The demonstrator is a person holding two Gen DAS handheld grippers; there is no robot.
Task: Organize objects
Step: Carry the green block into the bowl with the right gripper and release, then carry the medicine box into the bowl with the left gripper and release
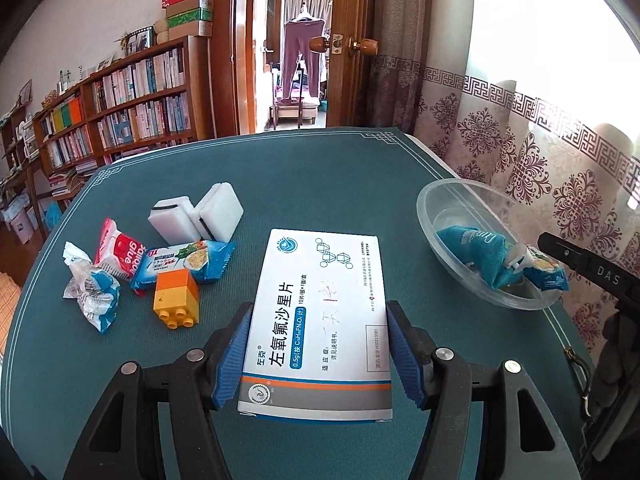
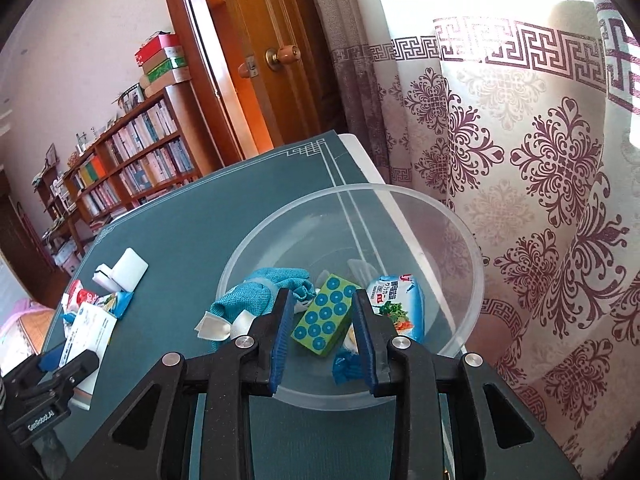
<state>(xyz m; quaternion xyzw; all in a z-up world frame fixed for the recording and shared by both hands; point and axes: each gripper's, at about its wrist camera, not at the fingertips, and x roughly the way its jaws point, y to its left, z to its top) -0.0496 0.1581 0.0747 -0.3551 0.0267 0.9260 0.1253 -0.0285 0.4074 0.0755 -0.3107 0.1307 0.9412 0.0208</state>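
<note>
My left gripper (image 1: 318, 312) is shut on a white and blue medicine box (image 1: 320, 312), its blue pads (image 1: 234, 356) pressing both long sides just above the teal mat (image 1: 280, 184). A clear plastic bowl (image 2: 452, 232) stands at the mat's right edge and holds a blue cloth (image 2: 260, 292) and a blue snack packet (image 2: 398, 304). My right gripper (image 2: 322, 300) is over the bowl with a green block with blue dots (image 2: 325, 320) between its pads (image 2: 282, 332); the block touches neither pad. The bowl also shows in the left wrist view (image 1: 436, 216).
On the mat's left lie two white sponges (image 1: 200, 212), a red snack packet (image 1: 116, 256), a blue snack packet (image 1: 184, 260), a crumpled white wrapper (image 1: 90, 284) and an orange and yellow toy brick (image 1: 176, 296). A patterned curtain (image 2: 540, 168) hangs right; bookshelves (image 1: 120, 112) stand left.
</note>
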